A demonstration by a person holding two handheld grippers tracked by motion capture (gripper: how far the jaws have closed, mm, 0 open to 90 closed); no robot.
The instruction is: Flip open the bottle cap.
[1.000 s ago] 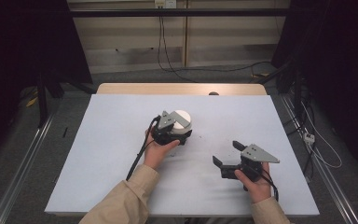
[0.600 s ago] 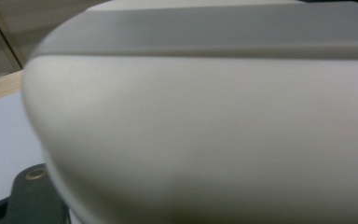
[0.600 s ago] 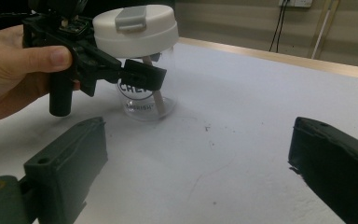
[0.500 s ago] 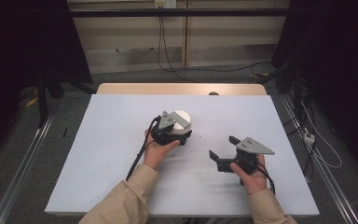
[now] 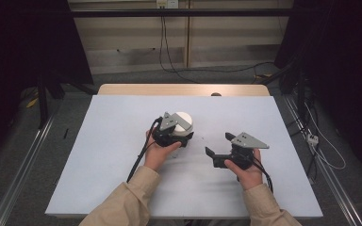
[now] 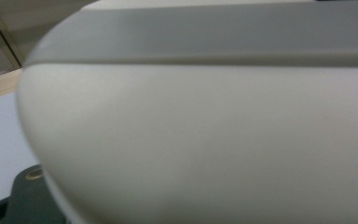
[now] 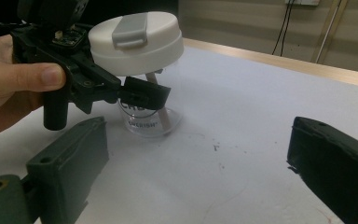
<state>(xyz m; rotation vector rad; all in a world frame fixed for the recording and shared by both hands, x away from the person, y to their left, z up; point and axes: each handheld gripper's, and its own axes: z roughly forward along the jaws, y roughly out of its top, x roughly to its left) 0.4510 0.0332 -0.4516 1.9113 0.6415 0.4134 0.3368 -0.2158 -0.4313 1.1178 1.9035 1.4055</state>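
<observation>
A clear cup (image 7: pixel 144 119) with a straw inside and a white lid (image 7: pixel 137 42) with a grey tab stands upright near the table's middle. My left gripper (image 5: pixel 176 134) is shut on the cup just below the lid (image 5: pixel 183 120); its jaws clasp the clear wall on both sides. The lid's side (image 6: pixel 205 140) looms very close in the left gripper view. My right gripper (image 5: pixel 219 144) hovers open to the right of the cup, pointing left at it with a gap between. In the right gripper view its wide-apart fingers (image 7: pixel 70 158) frame the cup and the left gripper (image 7: pixel 154 91).
A pale sheet (image 5: pixel 122 122) covers the table, with a wooden edge (image 5: pixel 179 89) at the far side and a small dark thing (image 5: pixel 215 94) on it. Dark specks (image 7: pixel 216 148) mark the sheet near the cup. Cables trail from both grippers toward the person.
My right gripper has moved left and a little farther from the person, closer to the cup, still open. The left gripper and the cup have stayed put.
</observation>
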